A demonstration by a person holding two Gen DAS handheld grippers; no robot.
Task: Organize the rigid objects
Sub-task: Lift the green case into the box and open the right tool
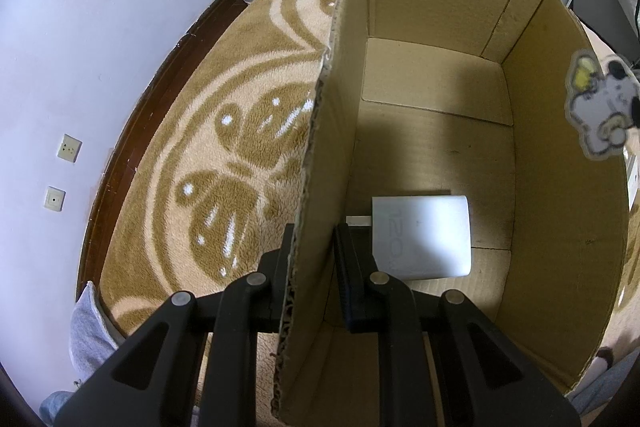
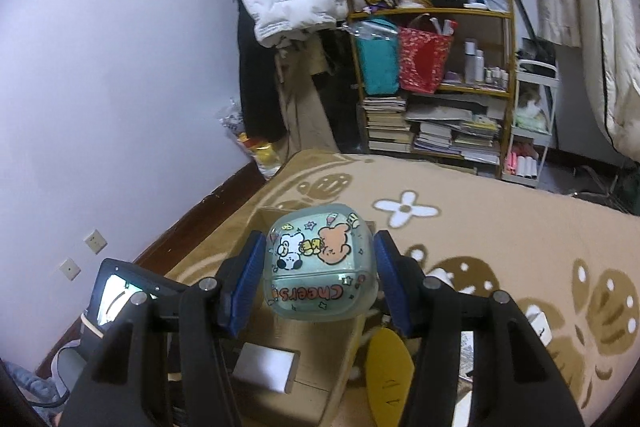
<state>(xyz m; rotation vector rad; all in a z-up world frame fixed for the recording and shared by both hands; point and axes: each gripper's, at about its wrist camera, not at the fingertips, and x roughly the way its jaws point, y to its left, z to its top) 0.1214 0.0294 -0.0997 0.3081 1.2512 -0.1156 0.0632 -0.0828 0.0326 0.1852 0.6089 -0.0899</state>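
My left gripper (image 1: 314,247) is shut on the left wall of an open cardboard box (image 1: 556,187), one finger outside and one inside. A white rectangular block (image 1: 422,237) lies on the box floor just beyond the inner finger. My right gripper (image 2: 318,267) is shut on a pale green translucent container (image 2: 320,267) printed with cartoon bears and "Cheers", held above the box (image 2: 312,383). The white block (image 2: 266,369) shows below it inside the box. The container's sticker side shows at the right edge of the left wrist view (image 1: 604,107).
The box stands on a tan patterned rug (image 1: 240,147) beside a lilac wall (image 1: 80,27) with dark skirting. A yellow object (image 2: 388,367) lies right of the box. A cluttered bookshelf (image 2: 436,87), a white cart (image 2: 532,131) and hanging coats stand beyond.
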